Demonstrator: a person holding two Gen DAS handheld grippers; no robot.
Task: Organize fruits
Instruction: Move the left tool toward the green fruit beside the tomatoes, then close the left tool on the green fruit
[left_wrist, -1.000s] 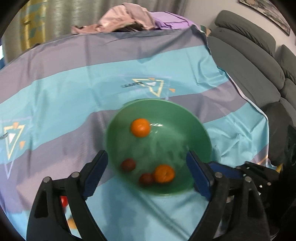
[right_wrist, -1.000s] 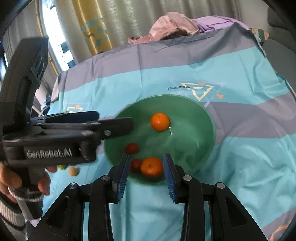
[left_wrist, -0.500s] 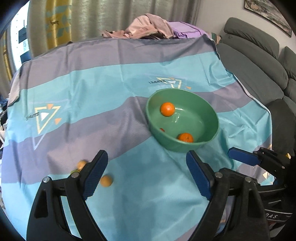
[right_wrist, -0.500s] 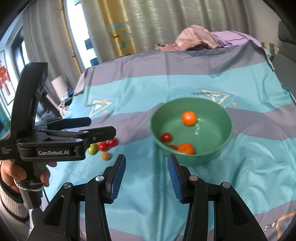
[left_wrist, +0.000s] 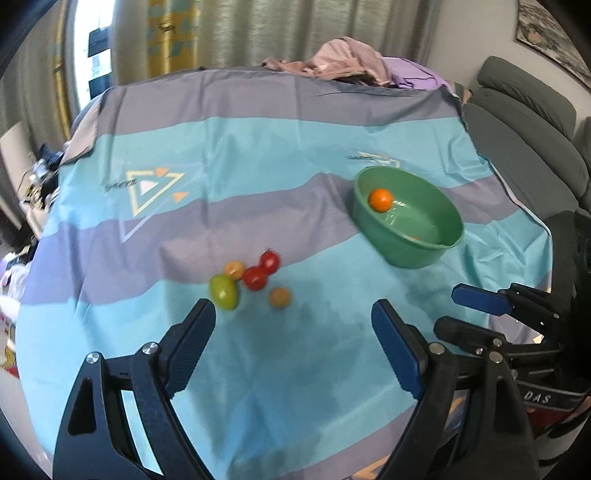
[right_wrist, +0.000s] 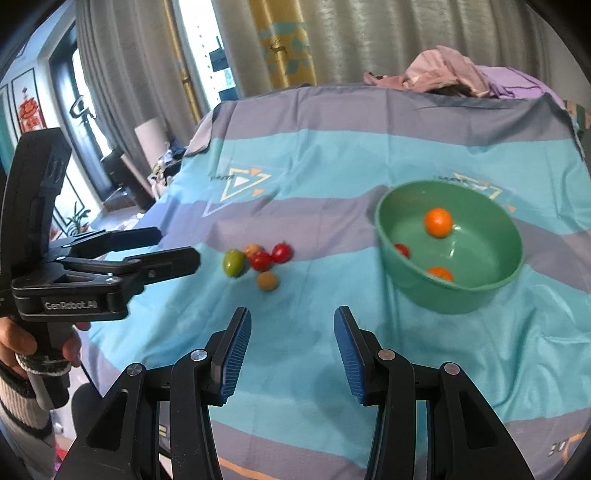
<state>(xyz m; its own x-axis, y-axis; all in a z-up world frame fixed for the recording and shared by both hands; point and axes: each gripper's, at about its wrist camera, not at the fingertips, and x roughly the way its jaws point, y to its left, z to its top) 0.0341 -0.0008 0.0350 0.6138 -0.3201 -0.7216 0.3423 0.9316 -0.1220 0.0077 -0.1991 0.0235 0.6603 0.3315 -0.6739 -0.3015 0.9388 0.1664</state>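
Note:
A green bowl (left_wrist: 406, 254) (right_wrist: 443, 295) sits at the right of the striped cloth. It holds two oranges (right_wrist: 438, 221) (right_wrist: 440, 274) and a red tomato (right_wrist: 402, 250). Left of it, a loose cluster lies on the cloth: a green fruit (left_wrist: 223, 291) (right_wrist: 233, 262), two red tomatoes (left_wrist: 255, 277) (right_wrist: 282, 252) and two small orange-tan fruits (left_wrist: 280, 297) (right_wrist: 266, 281). My left gripper (left_wrist: 293, 308) (right_wrist: 177, 246) hangs wide open just short of the cluster, holding nothing. My right gripper (right_wrist: 292, 314) (left_wrist: 458, 312) is open and empty, between cluster and bowl.
A pile of pink and purple clothes (left_wrist: 343, 62) lies at the table's far edge. A grey sofa (left_wrist: 535, 129) stands to the right and curtains (right_wrist: 332, 37) hang behind. The cloth (left_wrist: 258, 166) drops off at the left edge. A person's hand (right_wrist: 14, 343) holds the left gripper.
Both grippers have drawn back from over the bowl and swung left, bringing the loose fruit cluster into view. The right gripper's jaws have widened.

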